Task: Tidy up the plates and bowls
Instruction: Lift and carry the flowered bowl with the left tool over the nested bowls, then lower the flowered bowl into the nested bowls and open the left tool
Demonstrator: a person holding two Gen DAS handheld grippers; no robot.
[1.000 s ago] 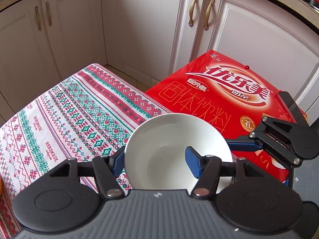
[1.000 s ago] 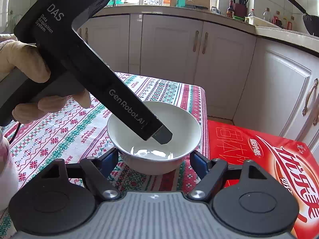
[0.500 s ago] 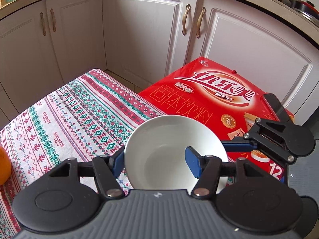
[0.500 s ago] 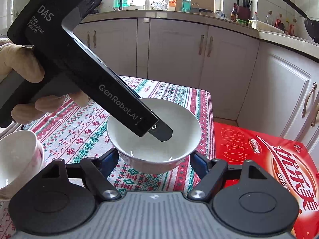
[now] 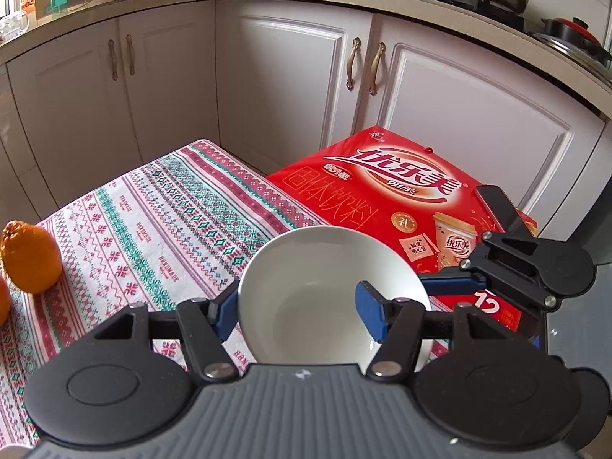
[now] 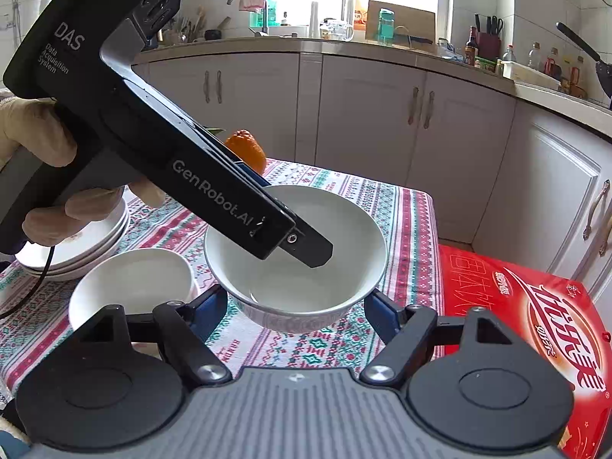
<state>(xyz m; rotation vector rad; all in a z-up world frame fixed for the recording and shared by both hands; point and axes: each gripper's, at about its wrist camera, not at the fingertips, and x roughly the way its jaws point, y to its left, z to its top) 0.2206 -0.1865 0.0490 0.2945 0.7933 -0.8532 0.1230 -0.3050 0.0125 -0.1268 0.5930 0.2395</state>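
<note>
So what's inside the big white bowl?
Only one jaw of the left gripper dips inside the bowl. The bottom looks bare and shiny; the part under that jaw is hidden.

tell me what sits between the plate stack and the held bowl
A second white bowl on the cloth, seen in the right wrist view, between the plates and the held bowl.

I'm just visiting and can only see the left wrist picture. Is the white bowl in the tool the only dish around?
Observer: No. In the right wrist view another white bowl sits on the tablecloth, left of the held bowl.
Visitor: Any plates?
Observer: Yes, a stack of plates lies just behind that second bowl.
Visitor: Who holds the left tool?
Observer: A gloved hand grips its handle.
</note>
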